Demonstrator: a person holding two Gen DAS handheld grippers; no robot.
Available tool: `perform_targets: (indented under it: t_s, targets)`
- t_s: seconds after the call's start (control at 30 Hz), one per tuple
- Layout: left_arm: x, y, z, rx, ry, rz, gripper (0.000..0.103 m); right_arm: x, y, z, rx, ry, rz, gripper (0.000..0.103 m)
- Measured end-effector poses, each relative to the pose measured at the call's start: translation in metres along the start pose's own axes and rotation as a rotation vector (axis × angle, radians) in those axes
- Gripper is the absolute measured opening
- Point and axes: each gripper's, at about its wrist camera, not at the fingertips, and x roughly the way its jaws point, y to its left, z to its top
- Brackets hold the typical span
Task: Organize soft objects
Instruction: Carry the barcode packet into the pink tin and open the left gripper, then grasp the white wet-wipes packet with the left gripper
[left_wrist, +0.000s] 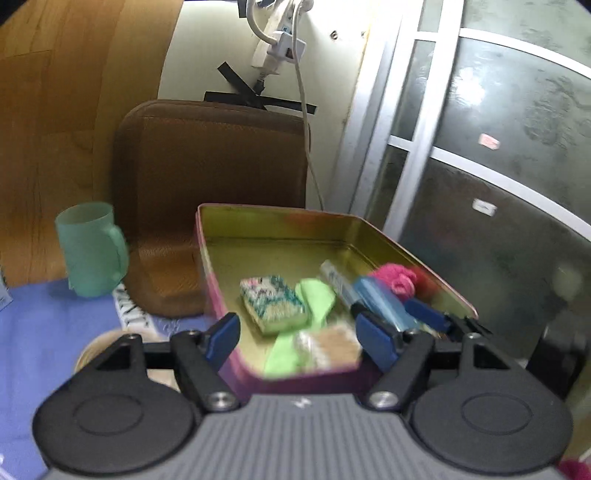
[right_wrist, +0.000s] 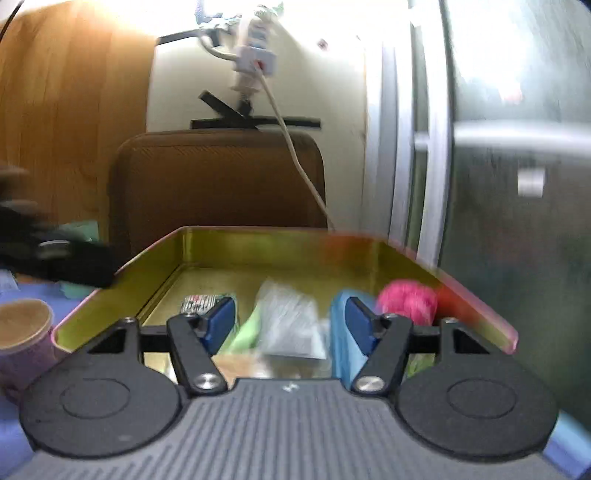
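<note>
Left wrist view looks down and forward over the left gripper (left_wrist: 297, 338), whose blue pads stand apart with nothing between them. Just beyond it sits a shallow metal tin (left_wrist: 280, 225) with a gold inside, resting on a blue cloth (left_wrist: 48, 332). Several soft things lie at the near end of the tin: a patterned sponge (left_wrist: 273, 302), a folded green cloth (left_wrist: 317, 301), a pale blue block (left_wrist: 382, 301), a pink ball of yarn (left_wrist: 397, 278) against the right wall, and a tan pad (left_wrist: 332, 347) nearest the camera, blurred. A green mug (left_wrist: 92, 249) stands to the left, with a brown cushion (left_wrist: 210, 177) behind the tin.

Right wrist view shows the right gripper (right_wrist: 291, 326) hovering low over the tin's near edge, its pads also spread and empty. A paper cup (right_wrist: 22, 332) stands at the left.

These items look light and squashy. The sponge should give under the pads and spring back, so a grip across its short sides would likely hold. The yarn ball may roll or snag, so pinching its middle seems safest. The cloth is limp; pinching a raised fold looks best.
</note>
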Motion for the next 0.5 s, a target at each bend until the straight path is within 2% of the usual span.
perform_targets:
  t_s: [0.07, 0.17, 0.27, 0.4, 0.47, 0.5]
  targets:
    - [-0.022, 0.007, -0.017, 0.025, -0.023, -0.006, 0.072, -0.013, -0.008, -0.008, 0.057, -0.019, 0.018, 0.068]
    - [-0.059, 0.024, -0.04, 0.036, -0.046, -0.022, 0.072, -0.038, 0.001, -0.016, 0.036, -0.071, 0.045, 0.068]
    - [-0.094, 0.048, -0.061, 0.018, -0.055, -0.005, 0.072, -0.061, 0.014, -0.021, 0.002, -0.112, 0.117, 0.068]
    - [-0.137, 0.092, -0.091, -0.059, -0.062, 0.099, 0.074, -0.089, 0.05, -0.023, -0.118, -0.194, 0.204, 0.068]
    - [-0.157, 0.121, -0.105, -0.134, -0.067, 0.172, 0.074, -0.102, 0.07, -0.021, -0.162, -0.204, 0.308, 0.07]
    - [-0.166, 0.137, -0.111, -0.176, -0.072, 0.215, 0.074, -0.107, 0.08, -0.018, -0.175, -0.193, 0.373, 0.075]
